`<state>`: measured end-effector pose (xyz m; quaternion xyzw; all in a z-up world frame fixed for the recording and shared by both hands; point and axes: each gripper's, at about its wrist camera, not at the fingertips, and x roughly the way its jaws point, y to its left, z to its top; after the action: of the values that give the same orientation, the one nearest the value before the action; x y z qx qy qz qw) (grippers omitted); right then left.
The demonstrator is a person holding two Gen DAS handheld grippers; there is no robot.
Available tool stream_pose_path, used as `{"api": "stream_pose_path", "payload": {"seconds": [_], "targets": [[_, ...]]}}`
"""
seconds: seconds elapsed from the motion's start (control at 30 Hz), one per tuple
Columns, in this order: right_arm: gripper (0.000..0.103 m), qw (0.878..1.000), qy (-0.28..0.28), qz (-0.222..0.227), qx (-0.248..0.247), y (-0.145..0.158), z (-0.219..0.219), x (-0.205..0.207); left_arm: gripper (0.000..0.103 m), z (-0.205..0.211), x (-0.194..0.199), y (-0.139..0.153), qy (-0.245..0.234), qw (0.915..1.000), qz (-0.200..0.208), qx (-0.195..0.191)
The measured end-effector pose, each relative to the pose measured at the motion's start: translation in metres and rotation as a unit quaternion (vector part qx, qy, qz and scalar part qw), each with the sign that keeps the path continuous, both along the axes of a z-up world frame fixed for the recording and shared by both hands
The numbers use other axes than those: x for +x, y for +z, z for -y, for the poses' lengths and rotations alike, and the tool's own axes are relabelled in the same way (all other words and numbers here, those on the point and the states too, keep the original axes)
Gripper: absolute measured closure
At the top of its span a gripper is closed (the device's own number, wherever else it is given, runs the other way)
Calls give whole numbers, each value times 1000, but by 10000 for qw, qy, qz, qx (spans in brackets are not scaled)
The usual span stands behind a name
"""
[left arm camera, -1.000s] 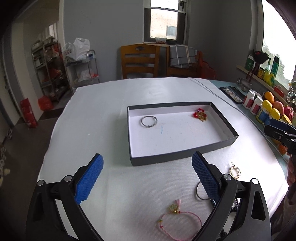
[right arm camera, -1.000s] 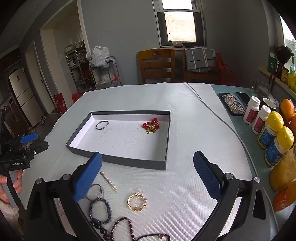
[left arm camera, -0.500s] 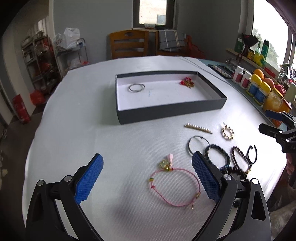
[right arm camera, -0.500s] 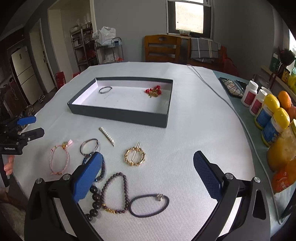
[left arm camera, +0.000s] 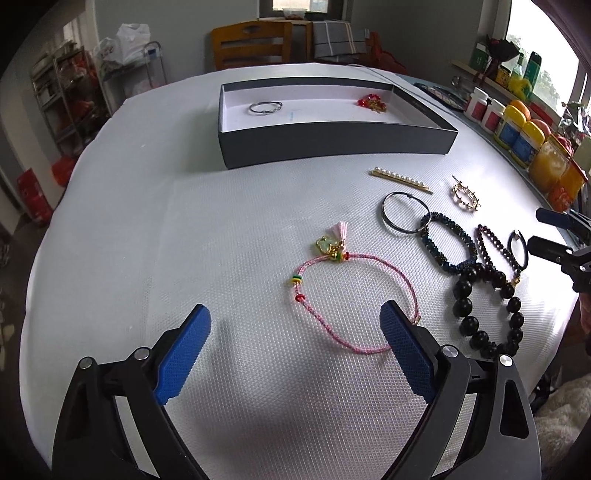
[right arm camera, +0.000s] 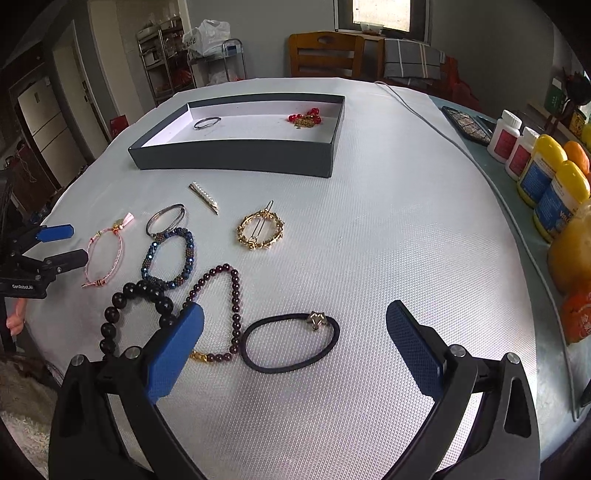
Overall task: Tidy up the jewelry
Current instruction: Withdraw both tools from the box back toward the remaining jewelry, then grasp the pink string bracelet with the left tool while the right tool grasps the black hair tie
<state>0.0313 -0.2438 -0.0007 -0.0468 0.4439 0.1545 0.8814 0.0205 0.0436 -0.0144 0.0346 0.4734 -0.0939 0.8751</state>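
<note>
Two pieces in grey box [left arm camera: 332,146], silver bangle [left arm camera: 265,107], red beads [left arm camera: 371,102] (far apart)

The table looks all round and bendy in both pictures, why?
Left wrist view: the fisheye lens bows the table edge and the box. Right wrist view: same bulge, corners go black, and the window glares white. Jewelry stays sharp in both.
</note>
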Motion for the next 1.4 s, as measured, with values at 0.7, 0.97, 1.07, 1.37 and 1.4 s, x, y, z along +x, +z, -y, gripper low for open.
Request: {"api": "stream_pose_path", "payload": {"seconds": [0.7,0.97,1.07,1.37,1.4], "targets": [[6,9998,112,49,126,0,6,-9,30,18,26,-7,-287,9993,-139,191],[6,9999,21,47,140,1,14,-7,49,12,10,-4,-144,9994,-289,141],[6,9999,32,56,128,0,13,-6,56,13,9,-3,-117,9995,-287,87],[45,9998,-161,-109,-47,-10,17,-3,96,18,7,-3,-180,9992,-133,327],[50,9997,-188,-137,-63,-11,18,-2,98,18,6,-3,-192,9991,-117,352]]}}
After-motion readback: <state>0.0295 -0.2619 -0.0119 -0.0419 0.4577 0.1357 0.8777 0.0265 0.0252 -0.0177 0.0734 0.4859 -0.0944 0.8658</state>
